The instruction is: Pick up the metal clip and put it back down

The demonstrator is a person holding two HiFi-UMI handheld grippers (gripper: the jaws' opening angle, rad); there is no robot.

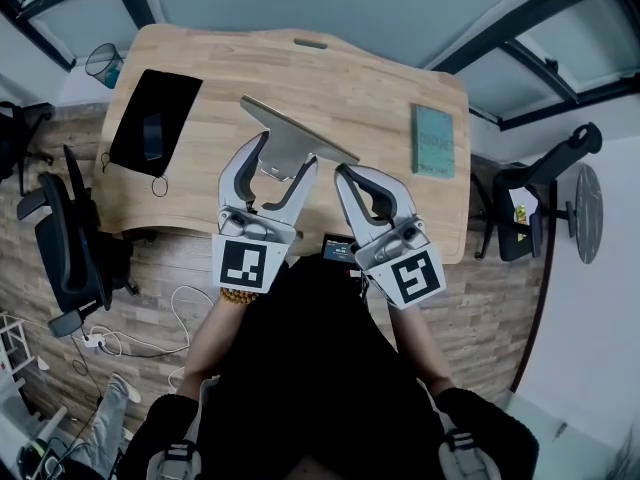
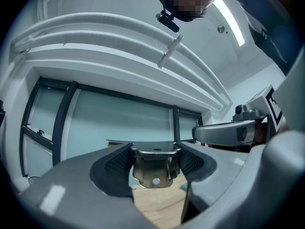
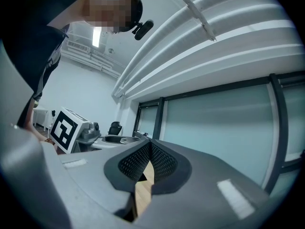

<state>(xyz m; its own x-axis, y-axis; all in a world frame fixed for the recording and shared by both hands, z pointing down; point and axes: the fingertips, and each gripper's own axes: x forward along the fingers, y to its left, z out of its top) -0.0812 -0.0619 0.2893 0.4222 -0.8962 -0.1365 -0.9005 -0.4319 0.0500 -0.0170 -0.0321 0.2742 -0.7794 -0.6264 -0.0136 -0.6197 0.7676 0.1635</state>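
The metal clip (image 1: 287,140), a silvery spring clip with a long flat plate, is held in the air above the wooden desk (image 1: 380,98). My left gripper (image 1: 285,168) is shut on its body. In the left gripper view the clip (image 2: 155,170) sits squeezed between the two black pads (image 2: 116,165), its plate lying level across the jaw tips. My right gripper (image 1: 344,175) hovers just right of the clip, apart from it. Its jaws are shut with nothing between them, and in the right gripper view that gripper (image 3: 149,152) has its pads (image 3: 164,163) meeting at the tips.
On the desk lie a black mat (image 1: 155,118) at the left and a teal book (image 1: 433,140) at the right. A small dark device (image 1: 340,250) sits at the near edge. Office chairs (image 1: 60,238) stand on both sides, a mesh bin (image 1: 103,63) far left, cables (image 1: 150,343) on the floor.
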